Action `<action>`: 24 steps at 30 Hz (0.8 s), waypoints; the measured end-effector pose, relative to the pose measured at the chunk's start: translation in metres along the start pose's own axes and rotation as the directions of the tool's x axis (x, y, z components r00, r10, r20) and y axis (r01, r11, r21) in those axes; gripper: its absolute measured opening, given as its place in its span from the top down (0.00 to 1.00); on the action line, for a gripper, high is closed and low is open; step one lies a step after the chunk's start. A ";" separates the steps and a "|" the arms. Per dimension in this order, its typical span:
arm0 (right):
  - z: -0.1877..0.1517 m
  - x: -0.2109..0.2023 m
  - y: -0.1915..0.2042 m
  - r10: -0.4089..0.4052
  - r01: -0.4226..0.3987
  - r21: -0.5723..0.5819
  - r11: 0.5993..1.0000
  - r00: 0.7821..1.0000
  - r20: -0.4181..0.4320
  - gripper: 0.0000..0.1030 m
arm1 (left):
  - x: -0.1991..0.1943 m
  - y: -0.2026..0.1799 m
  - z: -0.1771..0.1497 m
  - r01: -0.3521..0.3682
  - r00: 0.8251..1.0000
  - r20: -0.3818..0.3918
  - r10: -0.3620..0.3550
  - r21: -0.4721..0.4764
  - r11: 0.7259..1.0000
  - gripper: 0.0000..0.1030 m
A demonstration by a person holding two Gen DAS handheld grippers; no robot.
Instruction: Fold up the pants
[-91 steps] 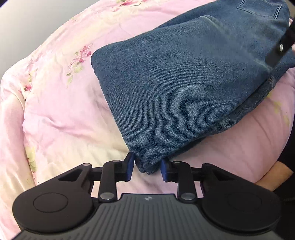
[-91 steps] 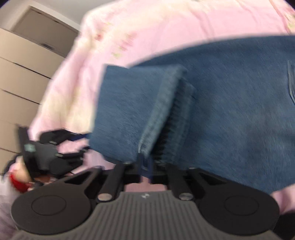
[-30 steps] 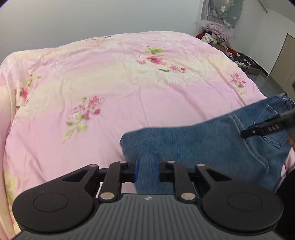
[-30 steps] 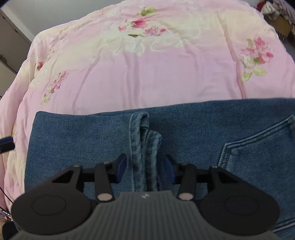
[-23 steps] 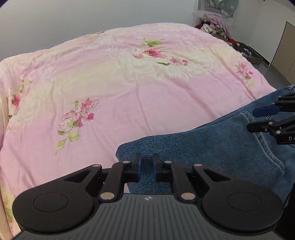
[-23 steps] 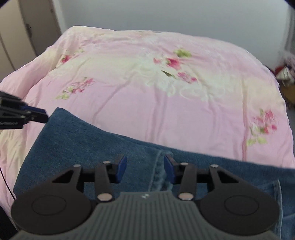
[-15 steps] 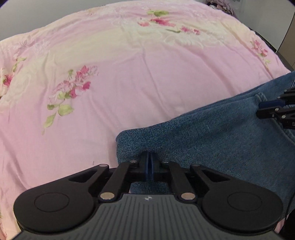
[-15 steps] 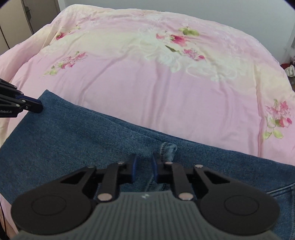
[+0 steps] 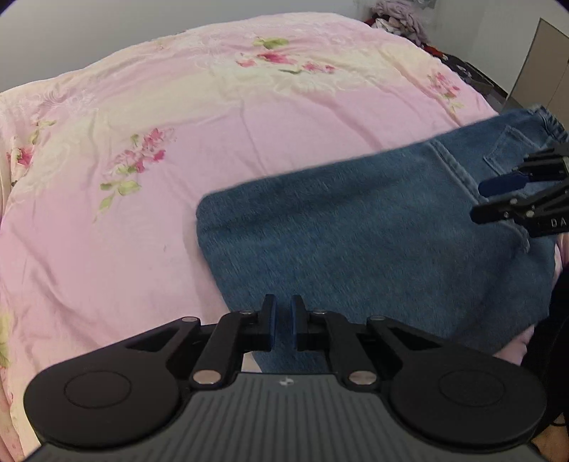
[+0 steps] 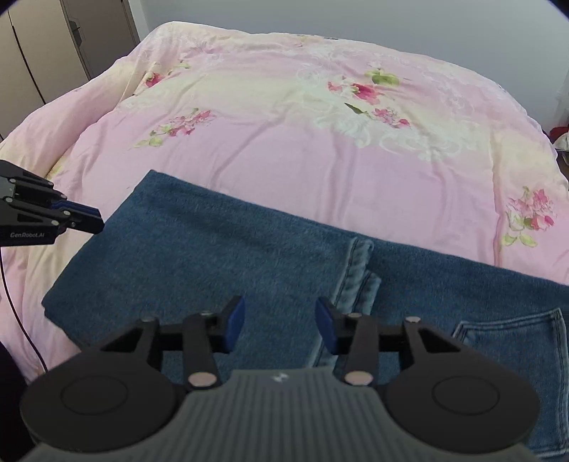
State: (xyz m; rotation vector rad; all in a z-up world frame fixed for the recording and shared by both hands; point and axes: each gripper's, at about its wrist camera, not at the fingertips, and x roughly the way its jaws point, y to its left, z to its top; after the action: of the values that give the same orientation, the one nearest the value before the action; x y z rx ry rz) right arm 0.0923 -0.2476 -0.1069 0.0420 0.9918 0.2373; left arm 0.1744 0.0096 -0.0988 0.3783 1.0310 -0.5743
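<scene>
The blue jeans [image 10: 213, 248] lie folded flat on the bed, their leg hems [image 10: 359, 273] laid over the seat near a back pocket [image 10: 515, 341]. My right gripper [image 10: 280, 321] hovers over the folded legs just left of the hems. Its jaws are opening and nothing is between the pads. My left gripper [image 9: 282, 325] hangs over the near left edge of the jeans [image 9: 355, 231], jaws nearly together and gripping nothing. From the right wrist view the left gripper [image 10: 94, 218] sits just off the jeans' left corner. The right gripper [image 9: 476, 200] shows at the right.
A pink floral duvet [image 10: 284, 142] covers the whole bed under the jeans. Beige wardrobe doors [image 10: 35, 53] stand at the far left. A pile of clothes [image 9: 402, 17] lies on the floor beyond the bed. A thin cable [image 10: 21, 312] hangs at the left.
The right jaws narrowed near the hems half a second ago and have spread wide again. The left jaws closed from a wider gap. The jeans, carried three seconds ago, now lie flat.
</scene>
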 end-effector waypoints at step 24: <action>-0.057 -0.013 0.005 0.044 -0.045 0.183 0.982 0.999 0.007 0.69 | -0.017 -0.013 -0.058 -0.008 1.000 -0.023 0.005 -0.095 0.995 0.91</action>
State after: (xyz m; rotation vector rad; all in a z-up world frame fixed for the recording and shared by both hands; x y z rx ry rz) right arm 0.0371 -0.2495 -0.1270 0.2324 1.0082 0.1865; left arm 0.1198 0.0358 -0.1117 0.3048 1.0750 -0.5139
